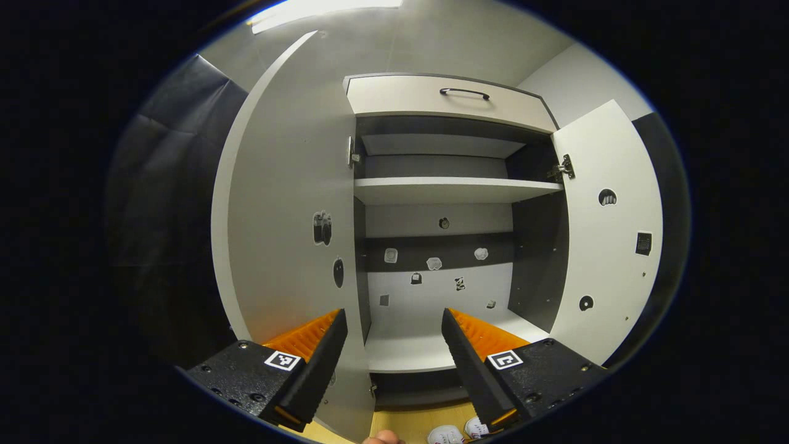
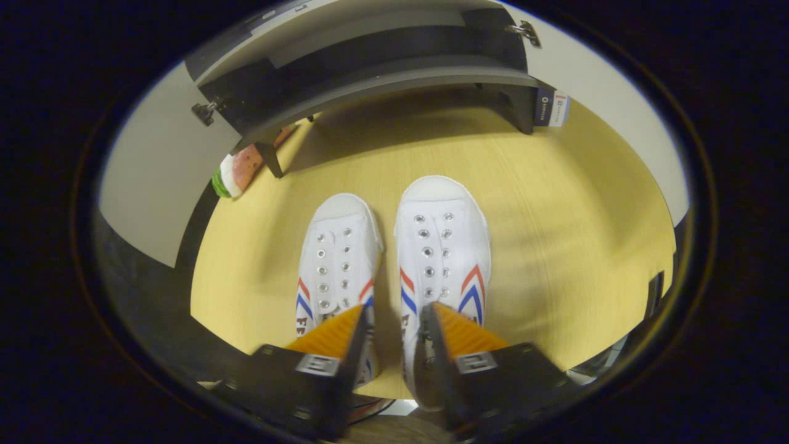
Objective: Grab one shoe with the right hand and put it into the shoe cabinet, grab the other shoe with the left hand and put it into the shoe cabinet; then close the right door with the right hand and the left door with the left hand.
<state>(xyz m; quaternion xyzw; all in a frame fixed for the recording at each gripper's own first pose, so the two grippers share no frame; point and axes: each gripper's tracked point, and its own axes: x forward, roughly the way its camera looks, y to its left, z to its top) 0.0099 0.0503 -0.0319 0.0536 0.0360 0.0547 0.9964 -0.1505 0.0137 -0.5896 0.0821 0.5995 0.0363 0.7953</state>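
Two white shoes with red and blue stripes stand side by side on the wooden floor, the left shoe (image 2: 336,259) and the right shoe (image 2: 442,246), toes toward the shoe cabinet (image 2: 382,74). My right gripper (image 2: 396,306) is over their heels and open. Its fingers straddle the right shoe's inner side wall, with a gap showing beside the wall. My left gripper (image 1: 393,314) is open and holds nothing, facing the cabinet's bottom shelf (image 1: 419,351). The left door (image 1: 283,216) and the right door (image 1: 607,246) both stand open. The shoes' toes (image 1: 445,435) peek in below.
A middle shelf (image 1: 456,188) and a drawer with a dark handle (image 1: 464,92) sit above the bottom shelf. A watermelon-patterned object (image 2: 231,176) lies by the cabinet's left leg, and a small box (image 2: 551,108) by its right leg.
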